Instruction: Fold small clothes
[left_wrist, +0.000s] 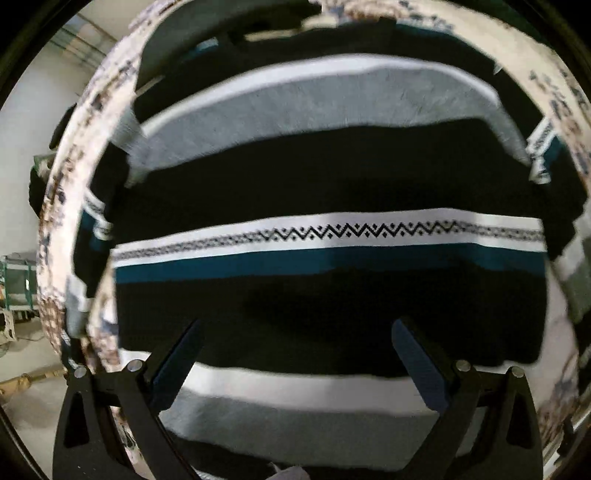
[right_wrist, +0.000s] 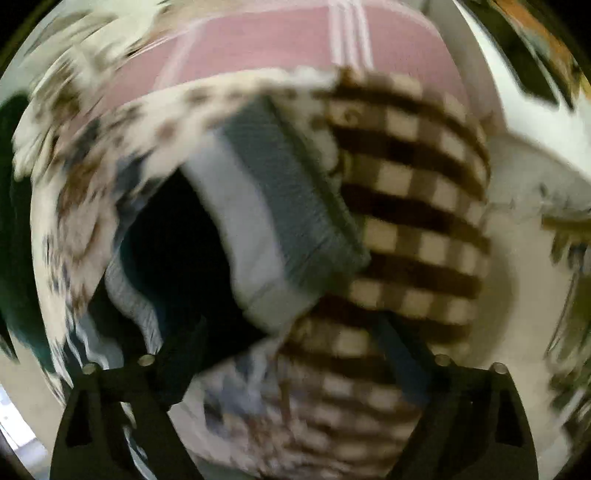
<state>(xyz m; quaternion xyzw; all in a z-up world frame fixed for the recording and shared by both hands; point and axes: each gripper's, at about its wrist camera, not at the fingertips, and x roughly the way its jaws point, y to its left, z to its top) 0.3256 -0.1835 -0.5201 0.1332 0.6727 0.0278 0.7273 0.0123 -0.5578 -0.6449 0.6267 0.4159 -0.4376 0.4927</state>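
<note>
Your left gripper (left_wrist: 295, 343) points down with its fingers (left_wrist: 181, 365) set wide, and nothing is between them. Directly under them lies the striped sweater (left_wrist: 325, 177), spread flat: its black band sits between the fingertips, the white zigzag stripe and teal stripe lie just beyond. Around the sweater you see the patterned cloth (left_wrist: 74, 177) that covers the surface.

Your right gripper (right_wrist: 295, 339) also has wide fingers (right_wrist: 402, 362), not pressing on anything. This view is blurred. A sweater sleeve (right_wrist: 273, 229) lies just ahead of the fingertips, over a brown checked garment (right_wrist: 417, 206); a pink garment (right_wrist: 258, 48) lies further away.
</note>
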